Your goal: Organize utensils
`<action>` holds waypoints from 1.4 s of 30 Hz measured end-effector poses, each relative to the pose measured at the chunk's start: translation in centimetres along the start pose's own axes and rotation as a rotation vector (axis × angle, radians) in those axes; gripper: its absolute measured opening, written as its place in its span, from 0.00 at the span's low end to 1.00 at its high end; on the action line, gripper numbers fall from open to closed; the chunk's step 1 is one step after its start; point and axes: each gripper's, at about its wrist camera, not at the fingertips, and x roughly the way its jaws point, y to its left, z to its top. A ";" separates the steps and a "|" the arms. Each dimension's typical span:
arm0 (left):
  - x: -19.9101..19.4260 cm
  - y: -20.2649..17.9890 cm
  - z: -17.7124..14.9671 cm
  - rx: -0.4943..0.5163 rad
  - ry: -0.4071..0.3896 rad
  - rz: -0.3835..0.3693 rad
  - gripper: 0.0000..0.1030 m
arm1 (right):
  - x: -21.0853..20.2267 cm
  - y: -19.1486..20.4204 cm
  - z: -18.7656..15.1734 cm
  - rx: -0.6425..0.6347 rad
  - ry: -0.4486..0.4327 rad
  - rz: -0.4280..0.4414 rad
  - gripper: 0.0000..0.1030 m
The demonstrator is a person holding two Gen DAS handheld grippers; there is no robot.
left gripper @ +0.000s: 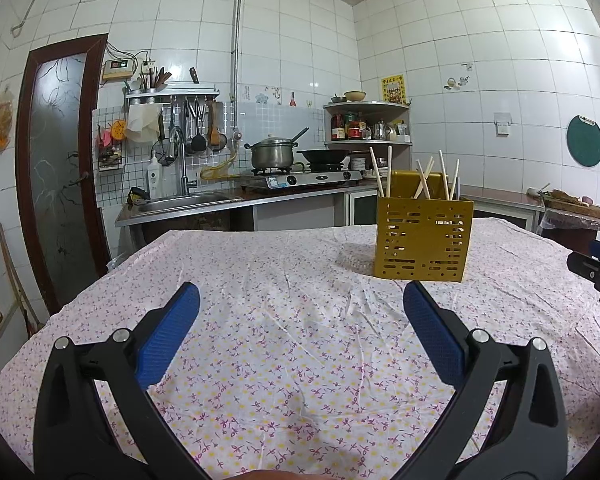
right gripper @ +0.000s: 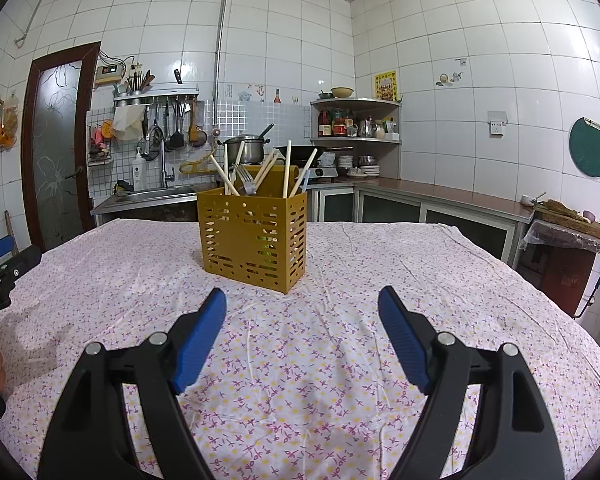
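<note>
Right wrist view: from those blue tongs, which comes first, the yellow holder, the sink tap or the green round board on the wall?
1. Yellow holder, just ahead on the tablecloth.
2. Tap, behind it, left, at the counter.
3. Green board, far right wall; close to the tap's rank, hard to call.

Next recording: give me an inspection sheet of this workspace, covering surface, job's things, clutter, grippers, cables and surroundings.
Surface: table under a floral cloth, wrinkled, with a faint darker patch at its left in the right wrist view.
Job's things: yellow perforated holder upright on the cloth, holding chopsticks and a fork.
Clutter: nothing seen on the cloth besides the holder.
Grippers: left gripper open, nothing between its pads; right gripper open, empty, facing the holder.
Cables: wires run from a wall box beside the door.
Surroundings: tiled kitchen, sink, stove with pot, corner shelves.
</note>
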 end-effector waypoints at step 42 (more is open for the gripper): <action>0.0 0.0 0.0 -0.003 0.000 -0.001 0.96 | 0.3 0.2 -0.2 -0.008 0.003 0.003 0.75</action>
